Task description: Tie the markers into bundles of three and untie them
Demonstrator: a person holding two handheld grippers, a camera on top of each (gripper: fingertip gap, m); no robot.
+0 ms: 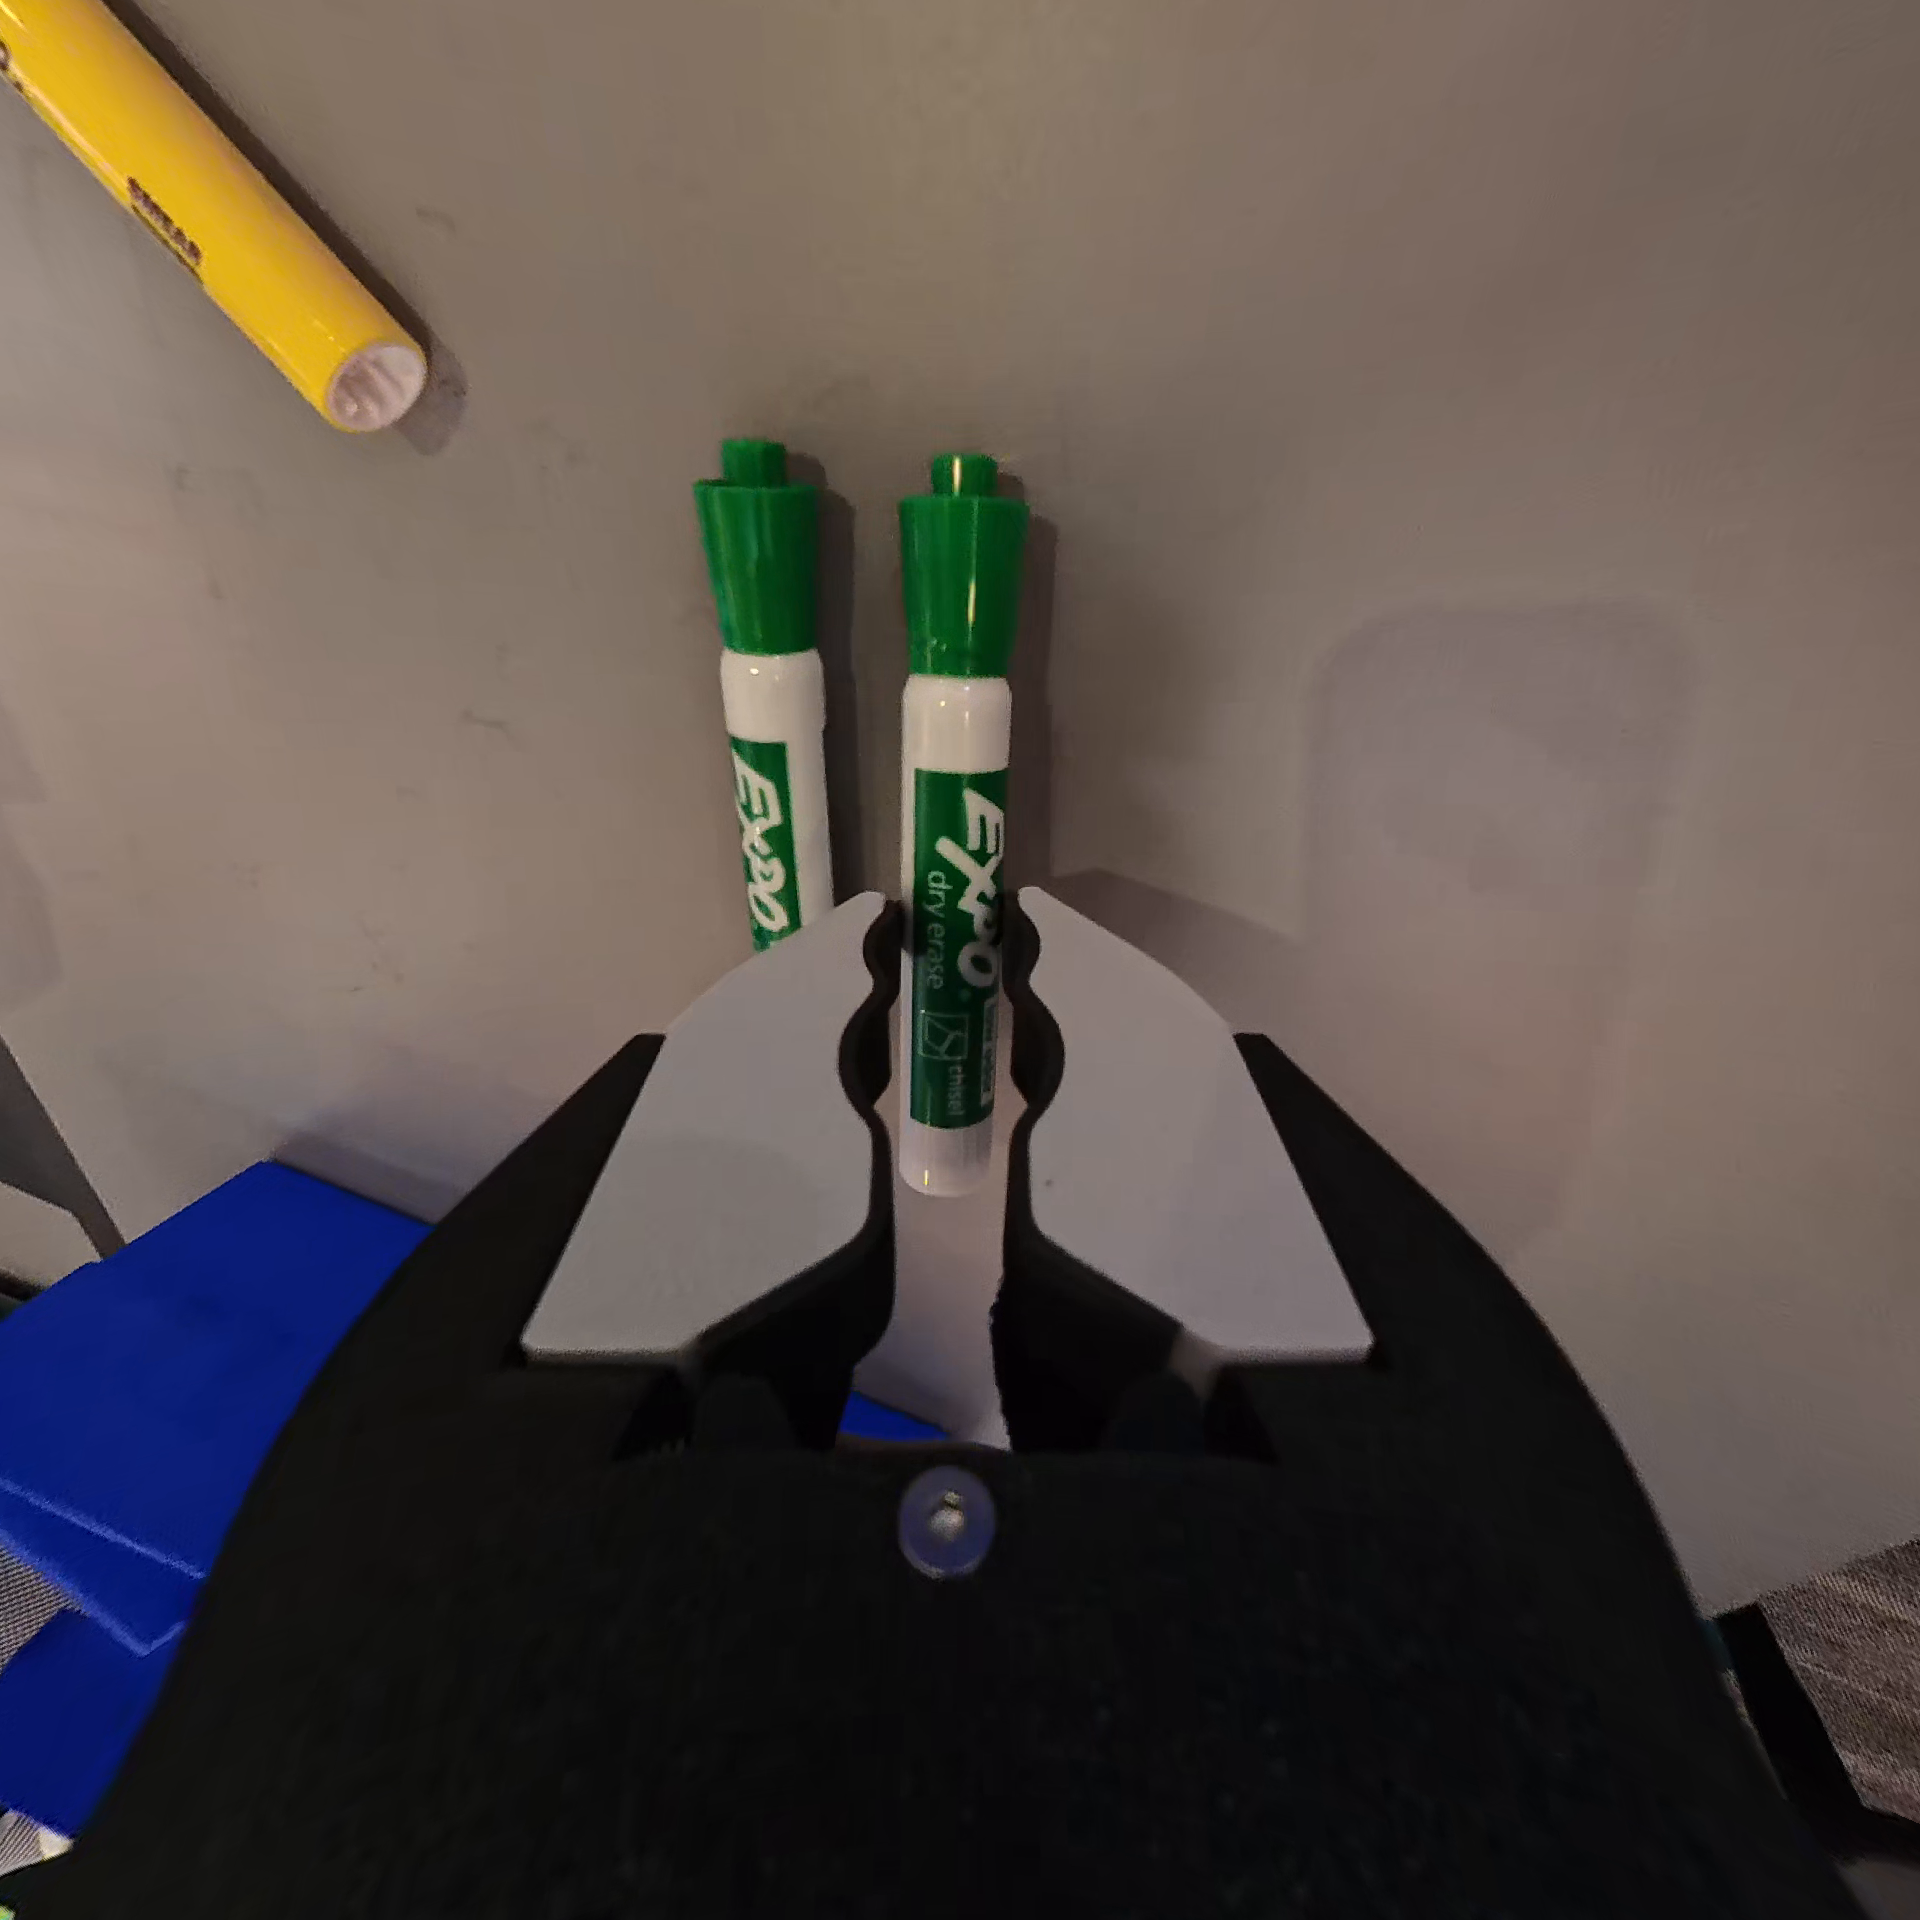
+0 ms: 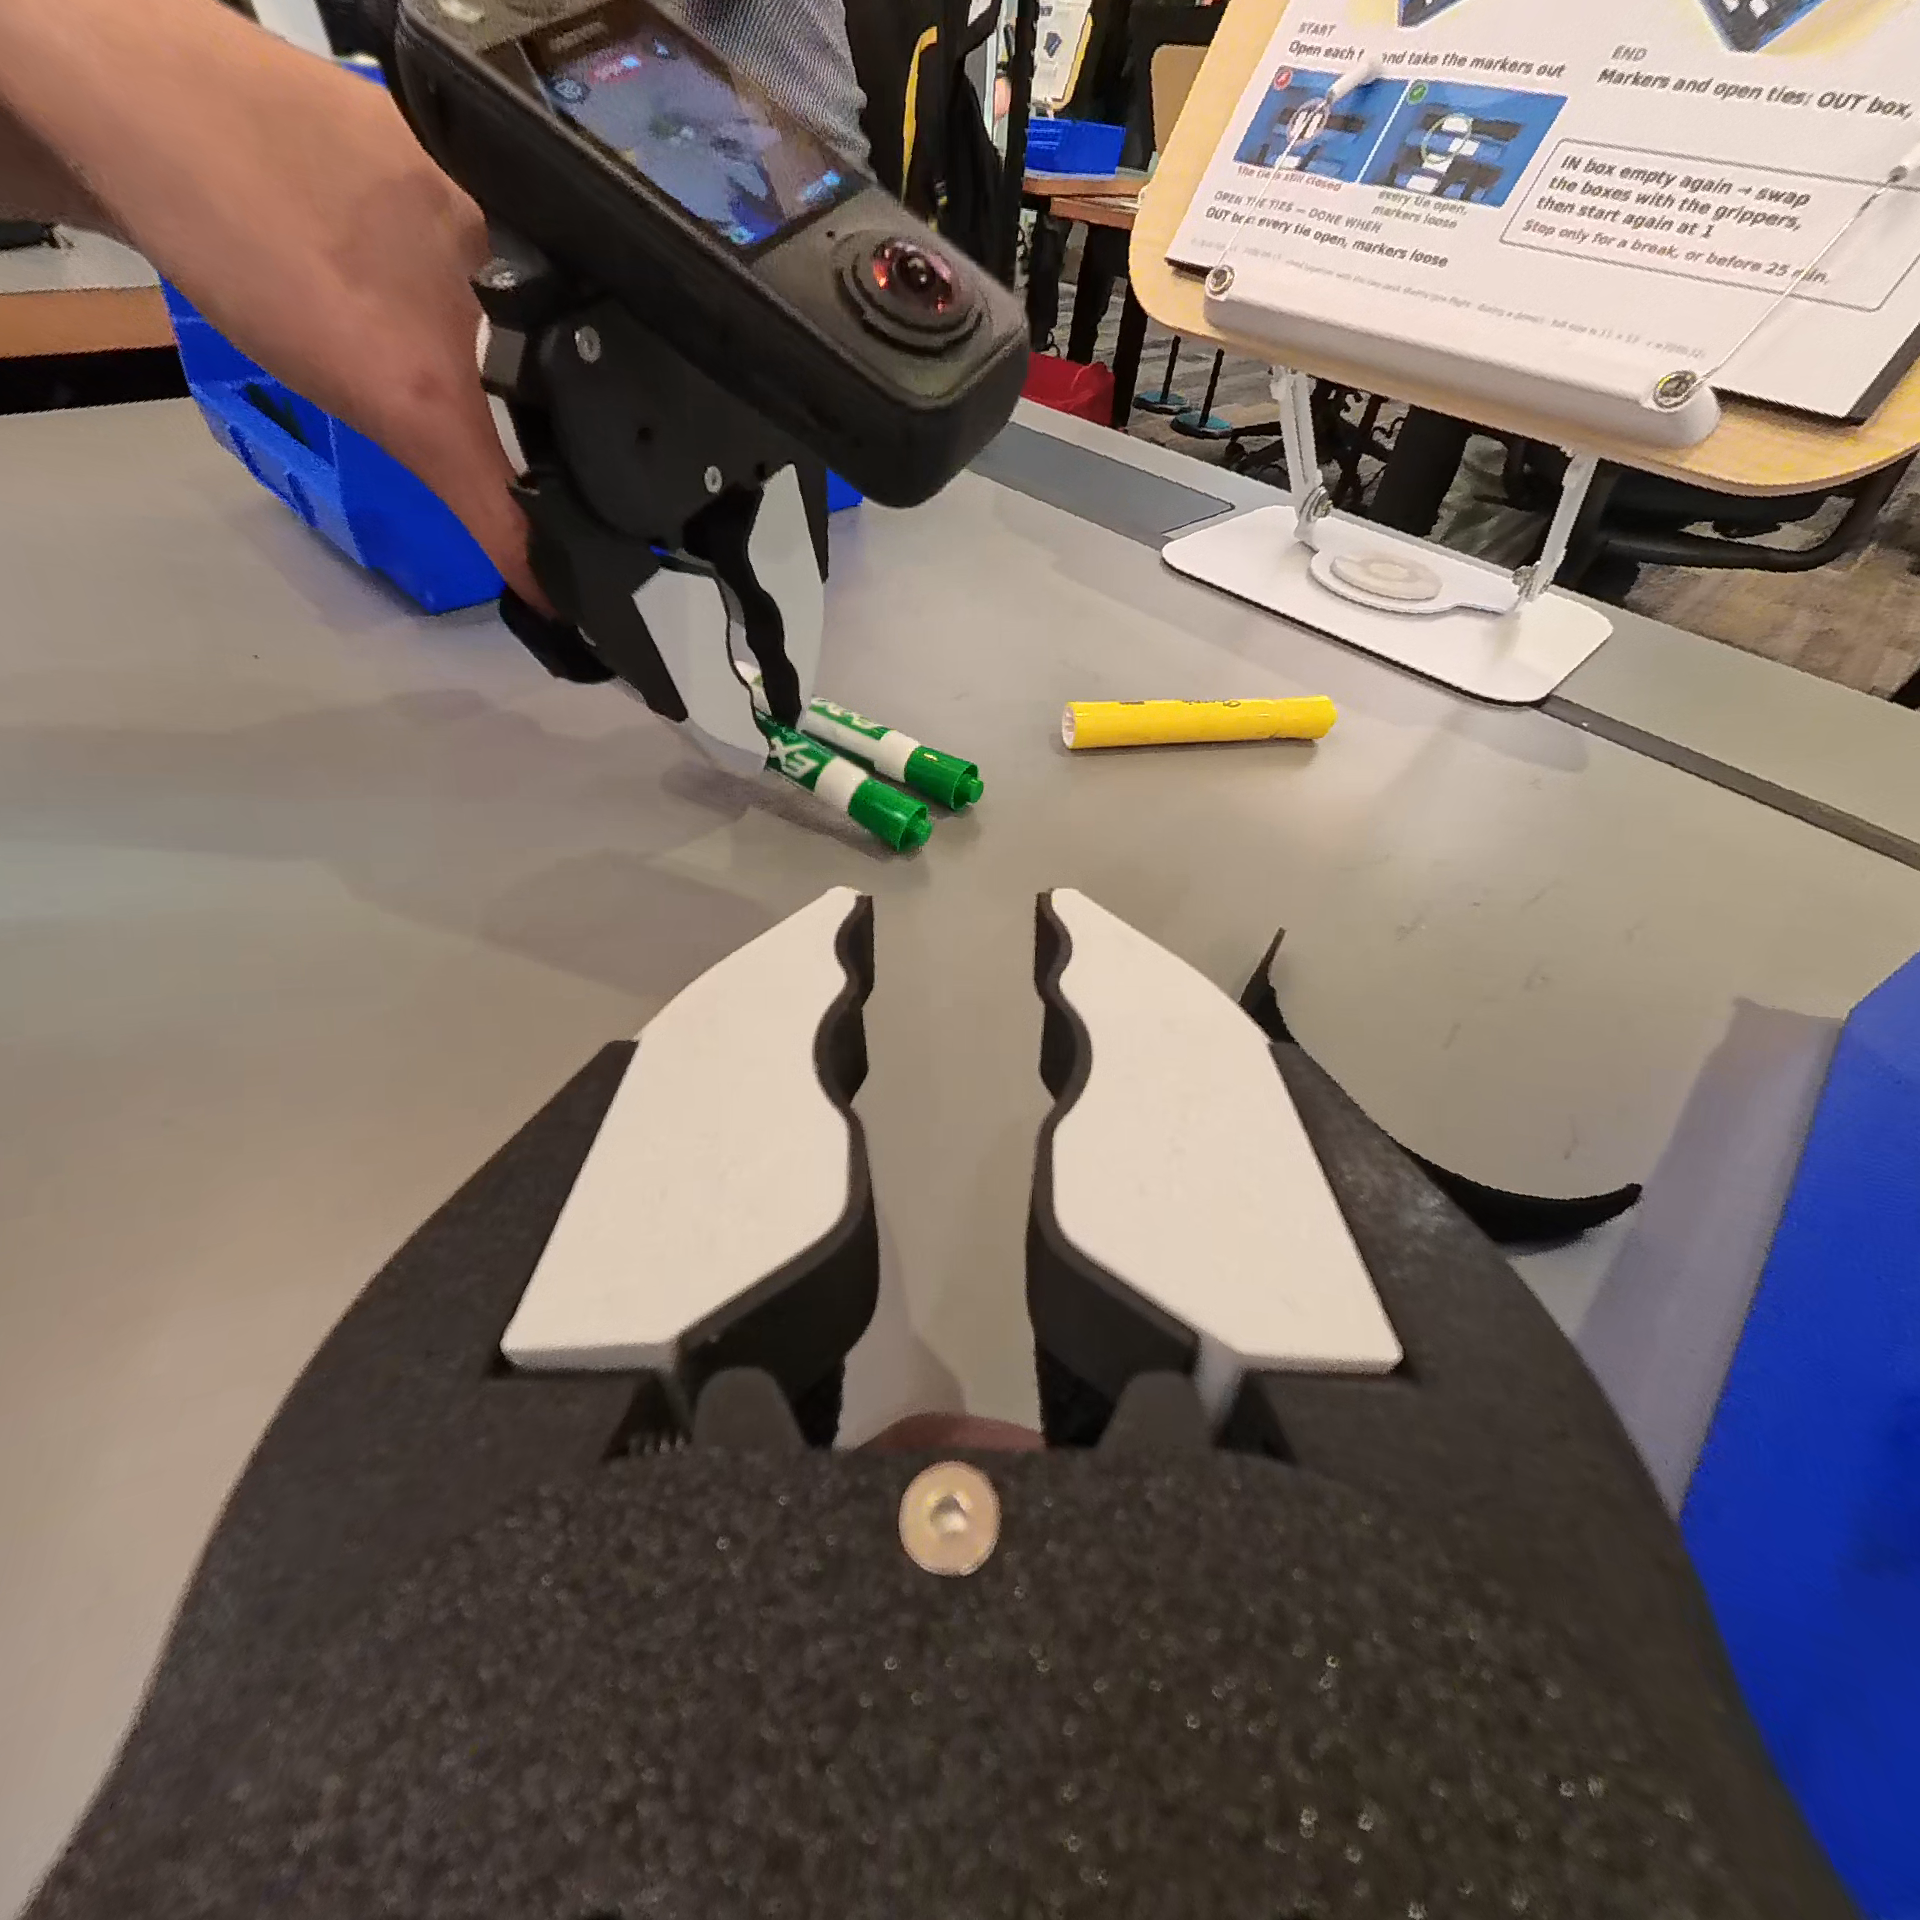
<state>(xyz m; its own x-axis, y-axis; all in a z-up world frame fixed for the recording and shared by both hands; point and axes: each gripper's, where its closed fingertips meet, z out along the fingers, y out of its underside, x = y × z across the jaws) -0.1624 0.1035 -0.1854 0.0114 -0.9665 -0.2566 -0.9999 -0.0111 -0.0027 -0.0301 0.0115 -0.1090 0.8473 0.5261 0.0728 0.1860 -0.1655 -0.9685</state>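
Observation:
Two green-capped markers lie side by side on the grey table. My left gripper (image 1: 954, 906) is shut on the right one (image 1: 956, 727), its pads pressing both sides of the barrel. The other green marker (image 1: 774, 748) lies just left of it, partly hidden by the left finger. In the right wrist view the left gripper (image 2: 750, 727) stands tips-down on the nearer marker (image 2: 862, 795), with the other marker (image 2: 909, 753) behind it. A yellow marker (image 2: 1195, 720) lies apart; it also shows in the left wrist view (image 1: 229, 229). My right gripper (image 2: 954, 914) is open and empty above the table. A black tie strap (image 2: 1496, 1195) lies at its right.
A blue box (image 2: 1818, 1403) stands at the near right. Another blue box (image 2: 343, 488) stands behind the left gripper and shows in the left wrist view (image 1: 156, 1403). A white stand (image 2: 1382, 582) holding an instruction sheet is at the back right. A person's hand (image 2: 312, 281) holds the left gripper. My hands' fingertips stand some 20 cm from each other. From the left gripper's tips to the yellow marker (image 2: 1195, 720) is close to 15 cm.

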